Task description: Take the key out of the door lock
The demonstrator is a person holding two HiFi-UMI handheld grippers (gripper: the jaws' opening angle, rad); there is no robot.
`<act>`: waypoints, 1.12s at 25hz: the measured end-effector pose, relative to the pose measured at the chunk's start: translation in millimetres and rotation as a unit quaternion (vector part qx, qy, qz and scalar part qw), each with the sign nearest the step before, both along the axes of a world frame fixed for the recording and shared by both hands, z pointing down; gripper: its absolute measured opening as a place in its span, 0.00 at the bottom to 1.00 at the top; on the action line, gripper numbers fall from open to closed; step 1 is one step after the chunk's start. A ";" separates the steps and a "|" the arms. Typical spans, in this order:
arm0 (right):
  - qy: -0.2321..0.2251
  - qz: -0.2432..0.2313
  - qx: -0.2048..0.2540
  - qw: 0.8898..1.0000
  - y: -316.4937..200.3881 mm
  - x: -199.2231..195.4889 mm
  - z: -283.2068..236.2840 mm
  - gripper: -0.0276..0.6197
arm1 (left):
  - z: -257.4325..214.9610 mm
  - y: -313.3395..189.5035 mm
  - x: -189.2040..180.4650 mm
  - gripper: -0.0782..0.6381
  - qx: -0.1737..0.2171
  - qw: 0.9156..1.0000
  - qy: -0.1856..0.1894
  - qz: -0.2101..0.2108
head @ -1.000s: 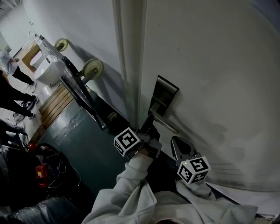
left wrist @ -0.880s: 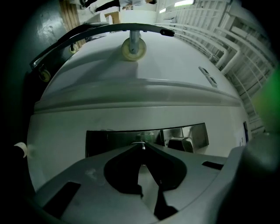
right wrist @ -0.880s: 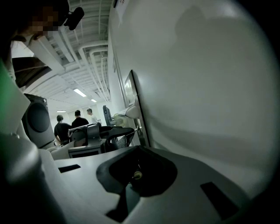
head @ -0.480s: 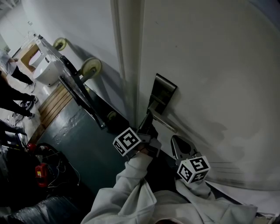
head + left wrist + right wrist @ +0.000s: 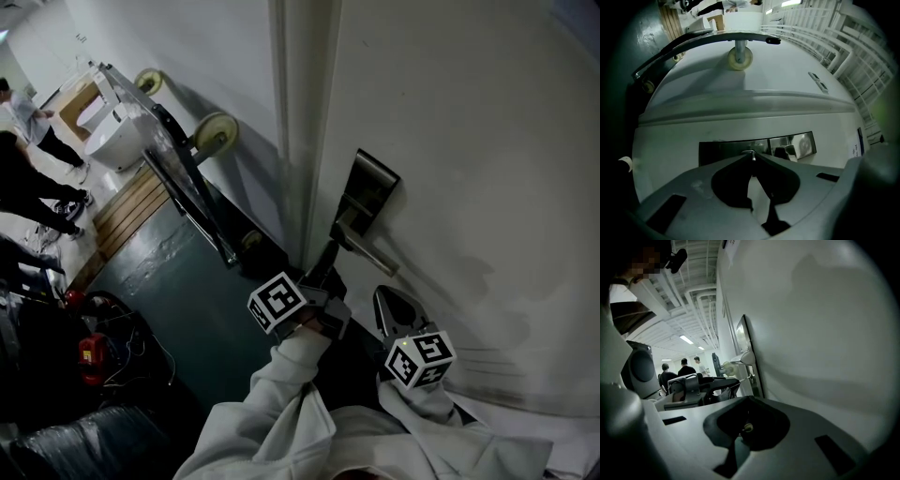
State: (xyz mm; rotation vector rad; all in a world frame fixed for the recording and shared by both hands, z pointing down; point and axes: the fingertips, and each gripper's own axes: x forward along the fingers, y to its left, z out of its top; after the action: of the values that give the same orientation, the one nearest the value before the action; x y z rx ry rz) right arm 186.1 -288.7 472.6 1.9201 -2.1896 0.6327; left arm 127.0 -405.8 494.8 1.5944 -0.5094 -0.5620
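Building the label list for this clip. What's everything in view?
door: 1, white, right of head view
lock plate: 1, dark metal, near the door's edge
lever handle: 1, metal, on the plate
key: 1, metal, at the lock plate
cart: 1, dark frame, cream wheels, against the wall at left
wooden slats: brown, on the floor by the cart
bystanders: several, dark clothes, far left
left tool: grey, shut on the key
right tool: grey, shut, empty, below the handle
sleeves: pale, bottom of head view

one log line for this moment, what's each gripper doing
left gripper: jaws shut on key | key: at lock plate, not clearly out | right gripper: jaws shut, empty, beside door
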 end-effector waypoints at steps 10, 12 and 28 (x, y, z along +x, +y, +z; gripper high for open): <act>0.000 -0.005 0.016 1.000 14.6 -13.0 -7.3 0.12 | -5.6 15.1 -16.6 0.15 0.005 1.000 0.009 0.001; -0.001 -0.005 0.018 1.000 18.4 -16.0 -8.4 0.12 | -5.9 20.4 -19.6 0.15 0.005 1.000 0.010 0.002; -0.008 -0.018 0.031 0.999 33.2 -39.0 -9.3 0.12 | -4.8 41.8 -70.7 0.15 0.080 0.994 -0.075 -0.012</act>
State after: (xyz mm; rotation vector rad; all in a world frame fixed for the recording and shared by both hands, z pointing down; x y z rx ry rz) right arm 147.1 -255.5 463.3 1.9062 -2.2752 0.5821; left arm 56.2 -364.0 490.0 1.7933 -0.6095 -0.5144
